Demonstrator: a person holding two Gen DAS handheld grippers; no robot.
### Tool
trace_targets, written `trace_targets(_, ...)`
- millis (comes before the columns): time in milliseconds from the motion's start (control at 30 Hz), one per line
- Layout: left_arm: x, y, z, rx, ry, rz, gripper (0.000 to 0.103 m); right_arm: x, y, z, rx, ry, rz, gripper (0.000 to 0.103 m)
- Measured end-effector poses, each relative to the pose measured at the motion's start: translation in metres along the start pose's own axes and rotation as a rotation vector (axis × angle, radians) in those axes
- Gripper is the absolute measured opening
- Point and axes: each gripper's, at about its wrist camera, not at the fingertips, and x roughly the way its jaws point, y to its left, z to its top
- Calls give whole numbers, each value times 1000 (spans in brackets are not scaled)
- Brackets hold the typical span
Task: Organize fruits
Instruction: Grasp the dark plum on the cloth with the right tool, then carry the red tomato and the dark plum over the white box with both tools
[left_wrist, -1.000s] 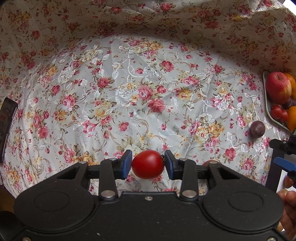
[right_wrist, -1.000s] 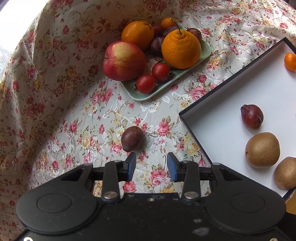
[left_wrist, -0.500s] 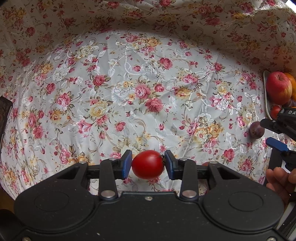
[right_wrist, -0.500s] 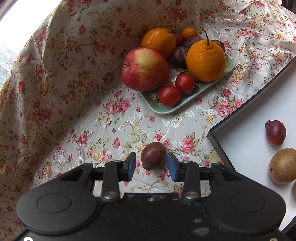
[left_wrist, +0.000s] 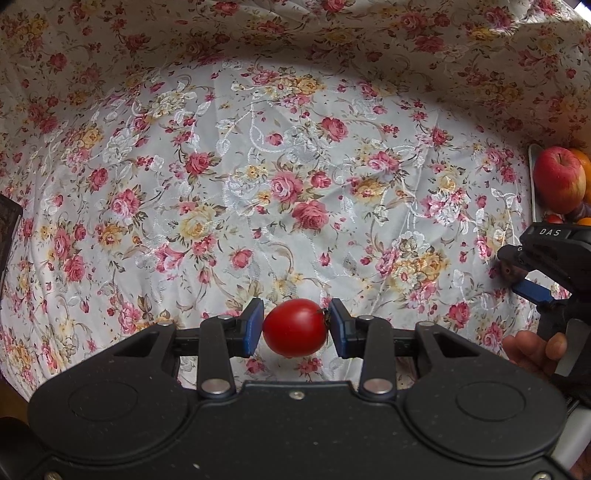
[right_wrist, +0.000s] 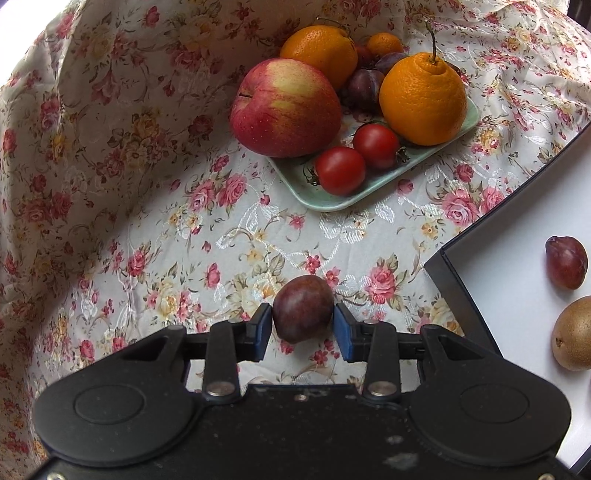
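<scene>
Two risks: the plum (right_wrist: 303, 308) may roll off across the floral cloth (right_wrist: 147, 221) if one pad of the right tongs (right_wrist: 303, 326) meets it first; the cherry tomato (left_wrist: 295, 328) may split if squeezed harder, or slip, being smooth and round.
Left tongs (left_wrist: 295, 328): clamped on the cherry tomato, pads pressing both sides, held clear above the table.
Right tongs: apart, not yet gripping; the left pad looks to be just at the skin, the right pad shows a sliver of gap.
Plum: lying on the cloth between the right pads, near the corner of the white box (right_wrist: 517, 295).
Nearby: green tray (right_wrist: 332, 201) of fruit beyond the plum, well apart.
</scene>
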Motion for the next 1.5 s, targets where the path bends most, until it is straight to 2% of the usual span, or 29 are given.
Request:
trace_targets(233, -2, 1, -1, -3, -1, 4, 47, -4, 4, -5, -47, -13, -13, 38)
trace_targets(633, -9, -7, -8, 11, -8, 2, 47, -27, 12, -30, -146, 60, 45, 37)
trace_targets(800, -11, -13, -16, 29, -9, 5, 47, -36, 5, -41, -150, 108, 79, 37)
trace_targets(1133, -18, -29, -30, 51, -16, 0, 47, -64, -24, -46, -152, 92, 104, 37)
trace_targets(1500, -24, -74, -53, 122, -19, -30, 47, -90, -75, -34, -103, 71, 96, 37)
